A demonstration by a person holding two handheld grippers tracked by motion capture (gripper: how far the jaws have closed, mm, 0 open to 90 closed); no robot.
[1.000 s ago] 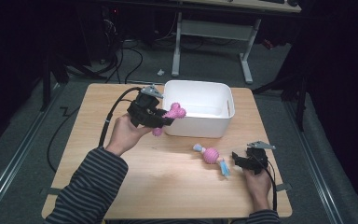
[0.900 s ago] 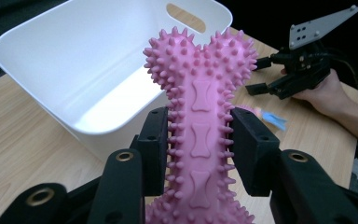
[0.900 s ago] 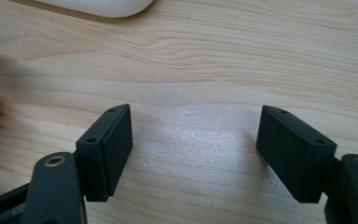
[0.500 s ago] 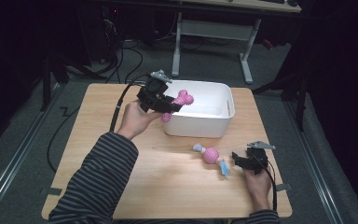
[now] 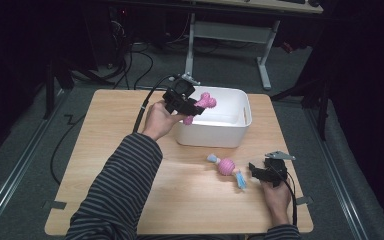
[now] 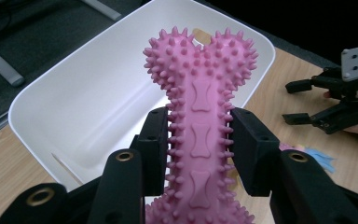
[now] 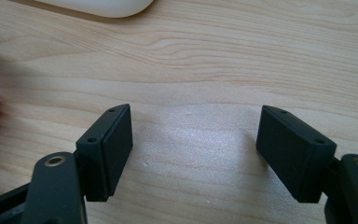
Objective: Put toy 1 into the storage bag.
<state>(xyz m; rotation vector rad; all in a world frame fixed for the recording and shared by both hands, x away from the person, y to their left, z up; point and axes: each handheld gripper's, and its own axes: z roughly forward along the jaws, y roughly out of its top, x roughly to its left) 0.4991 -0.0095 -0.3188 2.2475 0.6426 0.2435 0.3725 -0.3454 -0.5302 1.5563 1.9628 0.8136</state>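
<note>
Over the white bin [image 6: 74, 107], the left claw [image 6: 198, 140] grips a spiky pink bone [image 6: 198, 93]; the right claw [image 7: 193, 154] gapes empty.

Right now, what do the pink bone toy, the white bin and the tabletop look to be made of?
Pink bone toy: apparently soft rubber or flexible plastic, matte, covered in moulded nubs with small bone shapes embossed along the shaft. White bin: looks like smooth moulded plastic, with a slight sheen and rounded corners. Tabletop: light wood or wood-look laminate, with visible grain lines and a satin glare patch; which of the two cannot be told.
</note>
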